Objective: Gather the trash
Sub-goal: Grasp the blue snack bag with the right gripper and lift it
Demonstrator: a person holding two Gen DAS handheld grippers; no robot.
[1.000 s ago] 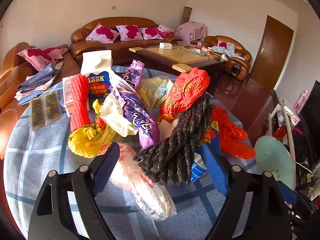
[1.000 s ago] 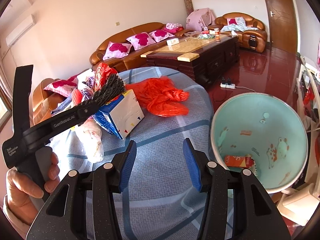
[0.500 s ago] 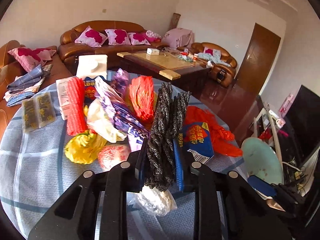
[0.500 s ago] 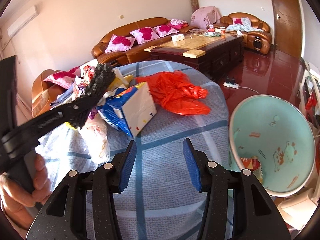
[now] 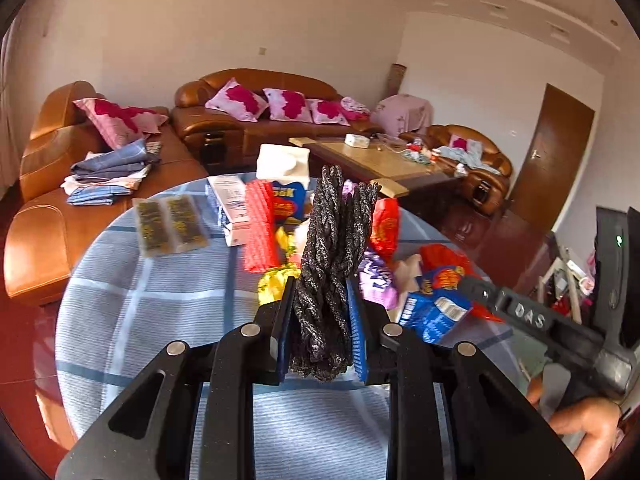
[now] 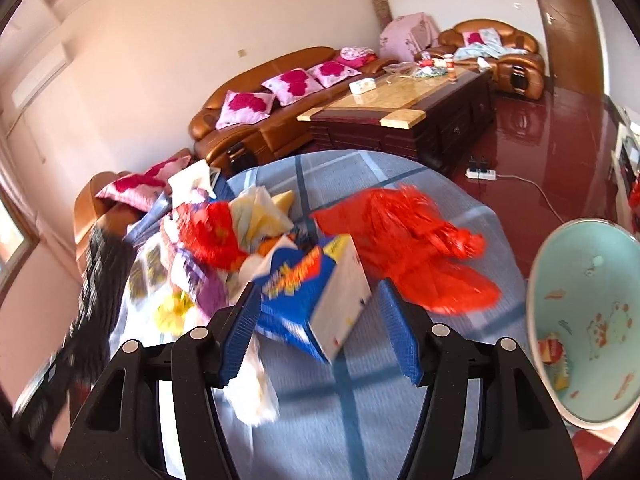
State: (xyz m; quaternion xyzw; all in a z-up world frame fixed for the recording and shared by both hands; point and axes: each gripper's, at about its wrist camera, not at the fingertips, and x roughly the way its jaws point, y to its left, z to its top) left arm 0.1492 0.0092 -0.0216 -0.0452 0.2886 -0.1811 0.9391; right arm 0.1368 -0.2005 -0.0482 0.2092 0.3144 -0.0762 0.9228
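Left gripper (image 5: 320, 330): jaws nearly closed, clamped on the black wrap (image 5: 330, 264). Grip sits low on the bundle, so most of it stands upright above the pads, lifted off the table (image 5: 132, 300). Looks held that way to carry it clear of the pile without snagging anything.

Rest of the trash is bunched mid-table, presumably so either gripper can reach it: two packets (image 5: 170, 224) flat at far left, then a white box (image 5: 232, 208) with red netting (image 5: 260, 228) against it, a carton (image 5: 284, 178) behind, a yellow bag (image 5: 276, 278) just ahead of the left pads, a purple wrapper (image 5: 378, 280) to the right.

Right gripper (image 6: 320, 332): jaws wide open, holding nothing. The blue box (image 6: 316, 296) lies tilted between the fingers; can't tell whether the pads touch it, frame is blurred. Likely lining up a grab across its width.

Red bag (image 6: 408, 248) is crumpled just right of the box, on the table.

Bin (image 6: 540, 292) stands off the table's right edge, mouth tipped toward the camera, one wrapper (image 6: 554, 358) already inside. Judging by this, early in the task: most trash is on the table.
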